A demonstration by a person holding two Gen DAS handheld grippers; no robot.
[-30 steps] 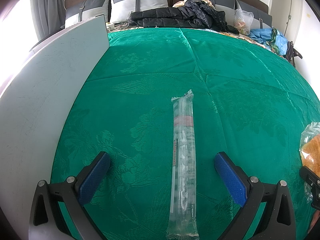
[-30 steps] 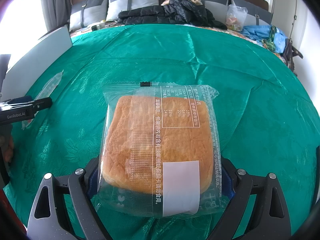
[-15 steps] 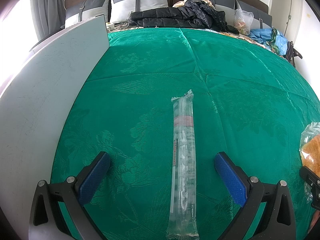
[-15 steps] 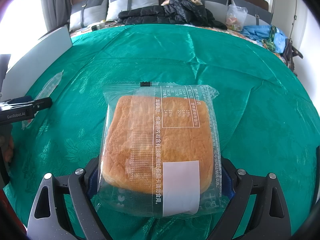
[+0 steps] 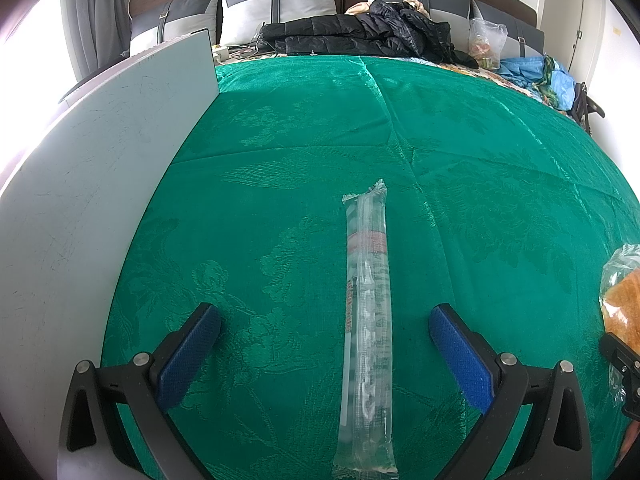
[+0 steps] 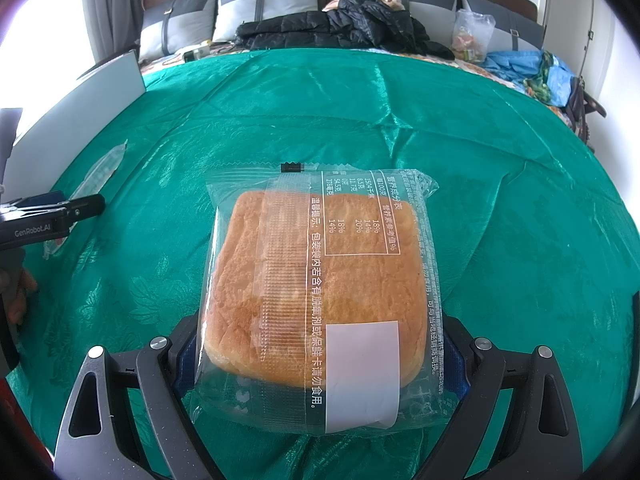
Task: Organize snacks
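My left tongs stood spread around the long clear packet on the green bedspread; my right tongs pinched the bread packet.

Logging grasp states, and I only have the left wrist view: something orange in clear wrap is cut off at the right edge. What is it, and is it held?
Observer: It is a sealed bread packet, and the right tongs are shut on its near end.
Reviewer: Any marking I could use to identify it later?
Observer: A blank white sticker covers part of the wrapper at the end nearest the tongs.
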